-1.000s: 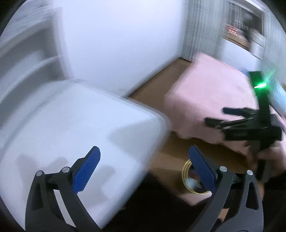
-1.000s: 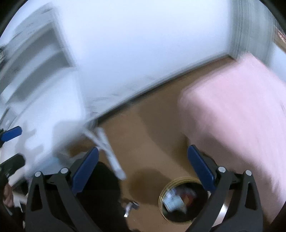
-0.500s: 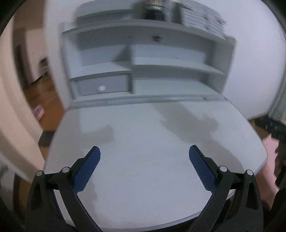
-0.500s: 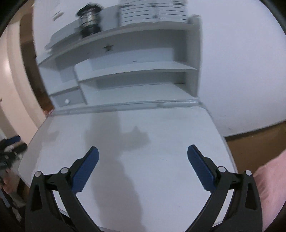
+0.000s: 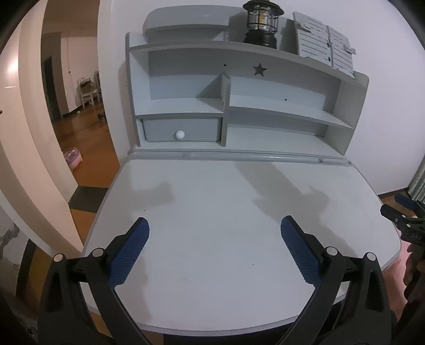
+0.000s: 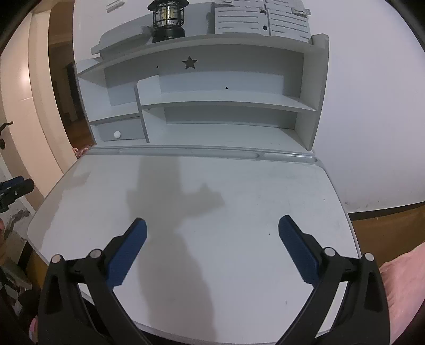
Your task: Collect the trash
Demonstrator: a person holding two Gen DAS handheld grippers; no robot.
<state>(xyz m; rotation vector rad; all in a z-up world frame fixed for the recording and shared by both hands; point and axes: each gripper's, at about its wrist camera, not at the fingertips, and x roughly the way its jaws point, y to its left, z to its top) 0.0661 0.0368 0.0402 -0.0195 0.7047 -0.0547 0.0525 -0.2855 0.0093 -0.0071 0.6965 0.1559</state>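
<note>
Both claws hang over a pale grey desk (image 5: 239, 212). The left gripper (image 5: 215, 248) has its blue pads spread wide apart with nothing between them, and the right gripper (image 6: 212, 248) is spread the same way, also holding nothing. No trash shows on the desk top in either view. At the far edge stands a shelf unit (image 5: 239, 106) with a small drawer (image 5: 182, 130) at its lower left. A black lantern (image 5: 261, 21) sits on top.
</note>
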